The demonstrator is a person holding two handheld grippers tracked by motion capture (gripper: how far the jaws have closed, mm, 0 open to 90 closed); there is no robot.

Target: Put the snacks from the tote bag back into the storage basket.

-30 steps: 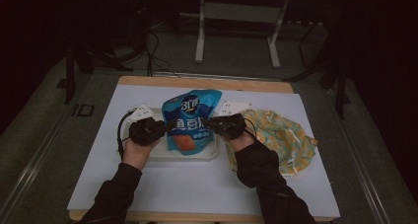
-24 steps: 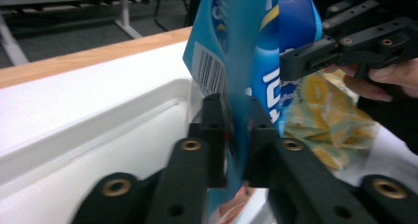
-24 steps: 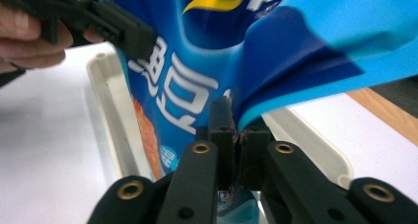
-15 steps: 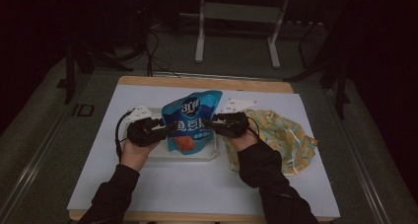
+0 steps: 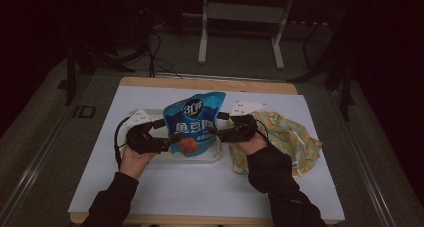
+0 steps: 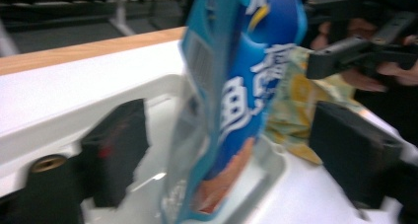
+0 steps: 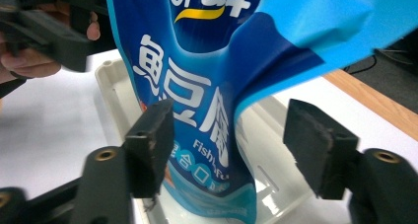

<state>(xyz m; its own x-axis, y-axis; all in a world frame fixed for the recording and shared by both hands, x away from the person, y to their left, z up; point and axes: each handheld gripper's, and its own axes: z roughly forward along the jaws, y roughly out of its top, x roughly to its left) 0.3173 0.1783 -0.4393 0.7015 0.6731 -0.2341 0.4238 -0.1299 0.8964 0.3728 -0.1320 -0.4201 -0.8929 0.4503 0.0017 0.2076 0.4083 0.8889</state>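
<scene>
Blue snack pouch (image 5: 194, 123) standing upright in a shallow white tray (image 5: 212, 156) near the middle of the bench (image 5: 200, 197), printed face toward the person's side, orange picture low on the front. Left hand-held gripper (image 5: 170, 137) brought in from the pouch's left side, right hand-held gripper (image 5: 212, 132) from its right, both at about mid-height of the pouch. Left gripper view: jaws spread wide, pouch (image 6: 231, 100) seen edge-on between them, no contact evident at either pad; picture blurred. Right gripper view: jaws likewise spread, pouch (image 7: 207, 86) between them, the jaw at left just beside or against the printed face, contact not determinable; the jaw at right clear of it. Patterned yellow-and-teal cloth (image 5: 290, 137) lying crumpled on the bench to the right of the tray, partly under the right forearm. Bench covered by a white sheet (image 5: 165, 187), wooden edge (image 5: 210, 83) exposed along the far side. Beyond it, dim room, grey floor, metal stand legs (image 5: 202, 32) and trailing cables. Barcode panel on the pouch's side gusset legible only from the left gripper view; small Latin lettering "Fish" low on the face legible only from the right gripper view; tray's moulded inner wall (image 7: 276, 184) clearest there.
</scene>
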